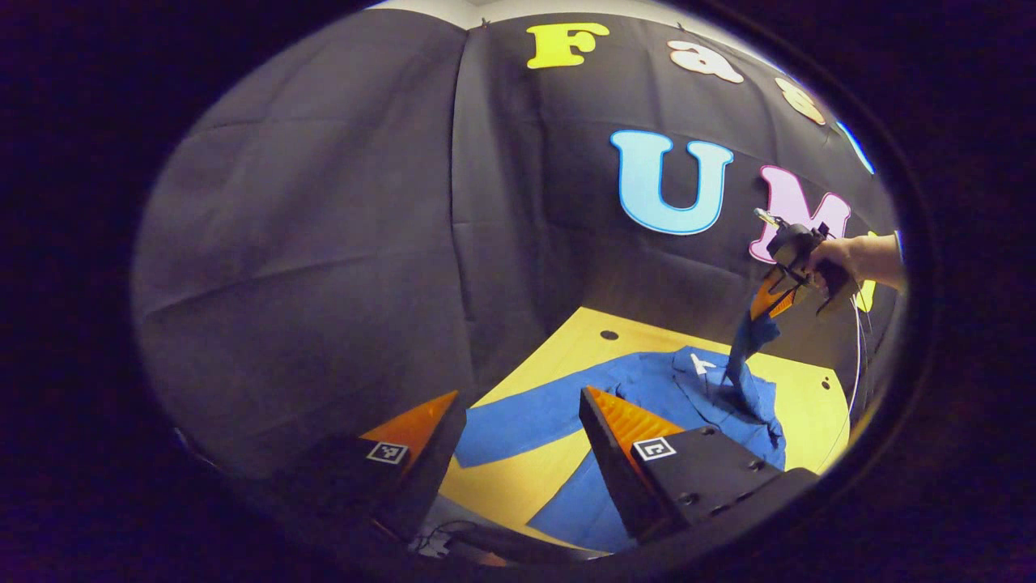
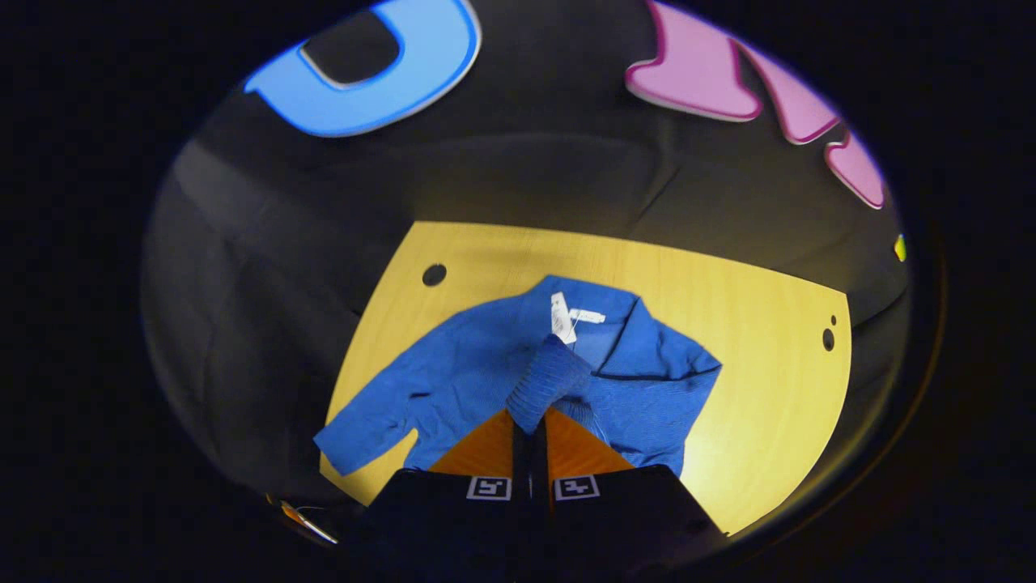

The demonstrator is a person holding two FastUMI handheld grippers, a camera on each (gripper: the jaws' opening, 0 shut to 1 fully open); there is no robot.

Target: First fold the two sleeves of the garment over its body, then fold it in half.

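The right gripper (image 2: 530,425) is closed on the cuff of one sleeve (image 2: 549,380), lifted above the blue garment (image 2: 486,356) lying flat mid-worktop (image 2: 769,389). The first sleeve fold seems in hand; next it likely calls for laying that cuff across the body. The other sleeve (image 1: 518,417) stretches toward the worktop's edge. The left gripper (image 1: 518,429) hangs wide open, empty.

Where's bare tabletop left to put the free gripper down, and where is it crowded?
Bare table lies on the lifted sleeve's side of the blue garment, and in a strip behind the collar along the wall. The middle is crowded: right gripper holds a sleeve above the body. Left gripper hangs open near the flat sleeve.
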